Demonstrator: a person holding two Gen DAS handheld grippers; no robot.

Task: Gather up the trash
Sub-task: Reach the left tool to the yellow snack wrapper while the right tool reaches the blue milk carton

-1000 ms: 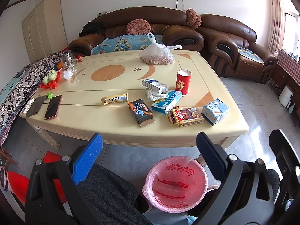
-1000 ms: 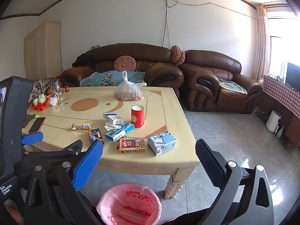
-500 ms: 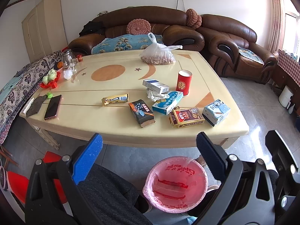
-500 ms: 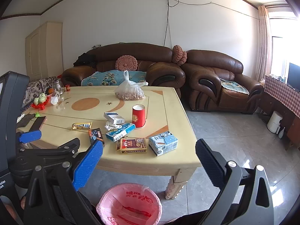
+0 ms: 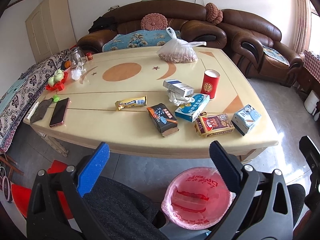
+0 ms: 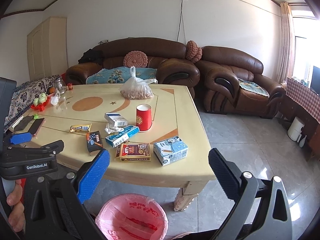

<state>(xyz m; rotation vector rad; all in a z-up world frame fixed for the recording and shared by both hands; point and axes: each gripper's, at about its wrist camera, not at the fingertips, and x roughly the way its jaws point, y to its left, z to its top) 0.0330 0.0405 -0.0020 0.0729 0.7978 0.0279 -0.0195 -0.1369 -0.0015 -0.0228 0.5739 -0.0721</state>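
Trash is seen clustered at the near right of the cream lacquered table (image 5: 100, 128): a red-and-gold flat carton (image 5: 215, 124), a pale blue crushed milk carton (image 5: 246, 119), a black printed box with an open flap (image 5: 163, 119), a blue-and-white medicine box (image 5: 192, 107), a crumpled white tissue (image 5: 177, 98), a gold snack wrapper (image 5: 131, 103) and a red paper cup (image 5: 210, 84). The pink-lined round waste bin (image 5: 197, 198) is placed on the floor below the table edge, lower centre of frame. Risk is judged twofold: the pink-cased phone (image 5: 59, 112) at left could be mistaken for trash, and the flat carton could be pushed off the edge if it is approached too low. The left gripper (image 5: 158, 156) is held level before the table, jaws spread wide, nothing gripped. The right gripper (image 6: 159, 164) is likewise held wide apart and empty, above the bin.
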